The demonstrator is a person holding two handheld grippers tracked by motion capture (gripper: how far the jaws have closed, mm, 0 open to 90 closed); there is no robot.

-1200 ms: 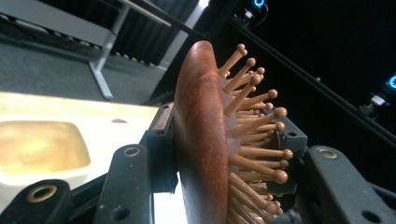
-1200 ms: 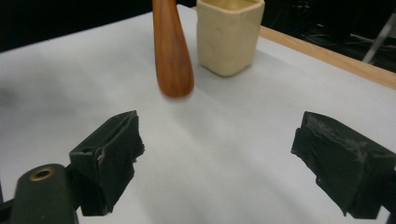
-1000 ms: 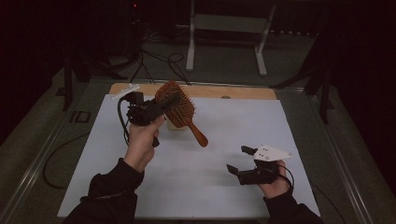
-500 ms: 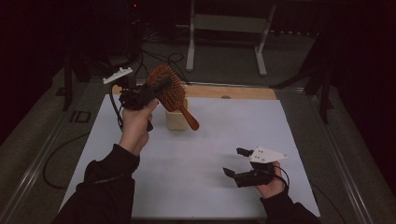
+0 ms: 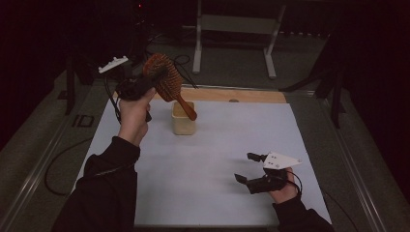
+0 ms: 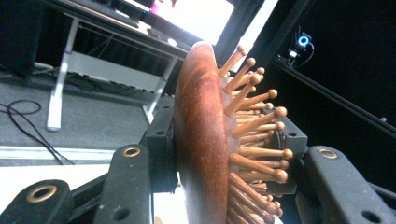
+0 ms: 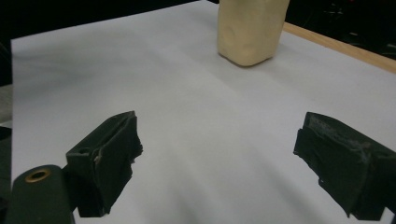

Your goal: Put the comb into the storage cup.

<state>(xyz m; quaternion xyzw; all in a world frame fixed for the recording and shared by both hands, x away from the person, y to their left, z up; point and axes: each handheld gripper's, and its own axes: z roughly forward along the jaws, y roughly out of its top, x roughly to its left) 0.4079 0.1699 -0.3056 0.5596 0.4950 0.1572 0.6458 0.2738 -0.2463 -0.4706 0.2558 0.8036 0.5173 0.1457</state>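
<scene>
My left tongs are clamped on the head of the wooden hairbrush, one jaw on its smooth back, the other among the bristles. Brush is held in the air above and just behind the beige cup, handle slanting down toward the cup's rim. Cup stands upright on the white table. My right tongs are spread open with nothing between them, low over the table, well apart from the cup on its near right side.

I read one marking: two dark characters resembling "ID" on the floor strip at the left of the high view, beside the white table. I find no other legible text, label or number.
</scene>
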